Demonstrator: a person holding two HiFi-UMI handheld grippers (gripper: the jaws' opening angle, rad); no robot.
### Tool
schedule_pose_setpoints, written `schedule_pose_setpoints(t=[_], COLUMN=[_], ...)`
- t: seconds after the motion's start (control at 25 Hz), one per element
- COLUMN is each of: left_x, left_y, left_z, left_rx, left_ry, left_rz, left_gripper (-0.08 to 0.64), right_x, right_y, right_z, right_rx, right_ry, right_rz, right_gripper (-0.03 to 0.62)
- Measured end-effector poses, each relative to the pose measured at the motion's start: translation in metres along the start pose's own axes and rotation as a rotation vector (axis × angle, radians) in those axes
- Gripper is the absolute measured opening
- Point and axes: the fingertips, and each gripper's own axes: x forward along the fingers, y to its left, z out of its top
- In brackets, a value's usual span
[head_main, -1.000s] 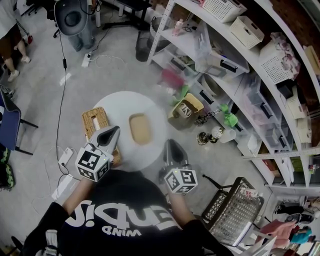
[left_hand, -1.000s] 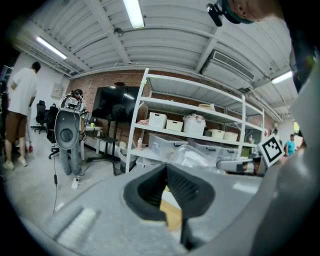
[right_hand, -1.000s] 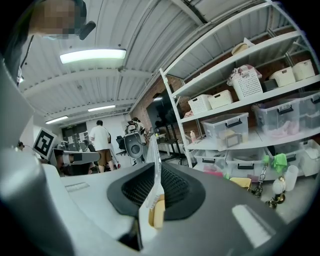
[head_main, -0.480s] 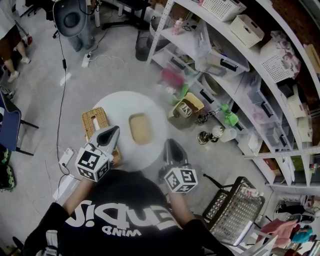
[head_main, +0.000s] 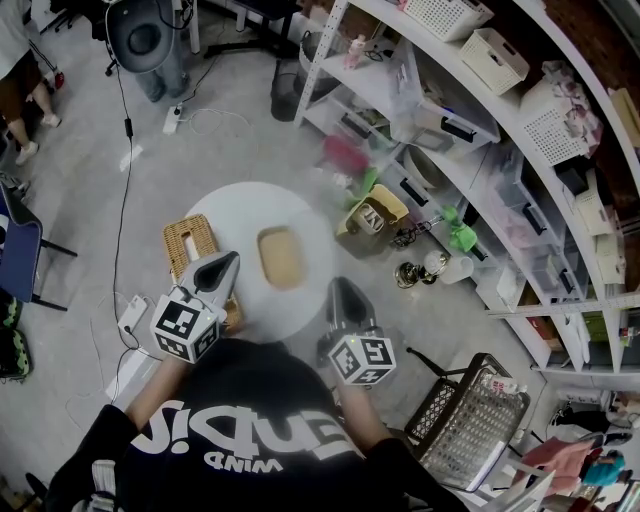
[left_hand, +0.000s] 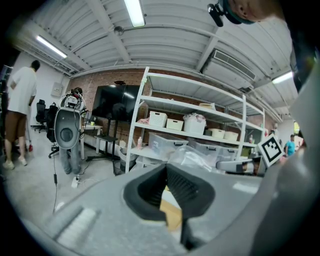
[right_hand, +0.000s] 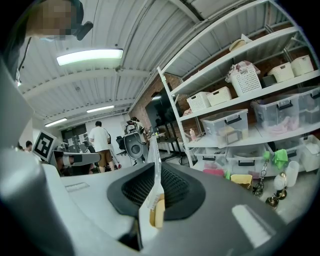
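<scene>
Ahead of the left tongs (head_main: 226, 262) and right tongs (head_main: 341, 288), between them, the tan tray (head_main: 281, 257) lies untouched on the round worktop (head_main: 240, 205). The left pair is closed on nothing; the right pair pinches a clear plastic strip (right_hand: 154, 165), apparently not yet set down.

Black T-shirt (head_main: 250, 425), white lettering (head_main: 235, 440), at 6 o'clock. Left gripper (head_main: 226, 262), right gripper (head_main: 341, 287) — grey wedge shells, black ribbed pads (left_hand: 187, 187), white cube (head_main: 185, 325) with black square markers on each.
</scene>
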Motion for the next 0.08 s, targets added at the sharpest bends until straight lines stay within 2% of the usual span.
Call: schedule_pose_setpoints(t=[0.08], left_x=[0.0008], left_y=[0.0012], left_z=[-0.0017], left_rx=[-0.001], left_ry=[0.002], left_rz=[-0.001], left_gripper=[0.002], right_x=[0.0015], right_y=[-0.0004], right_z=[-0.0007], right_rx=[0.000], right_ry=[-0.002], right_rz=[0.001], right_gripper=[0.041])
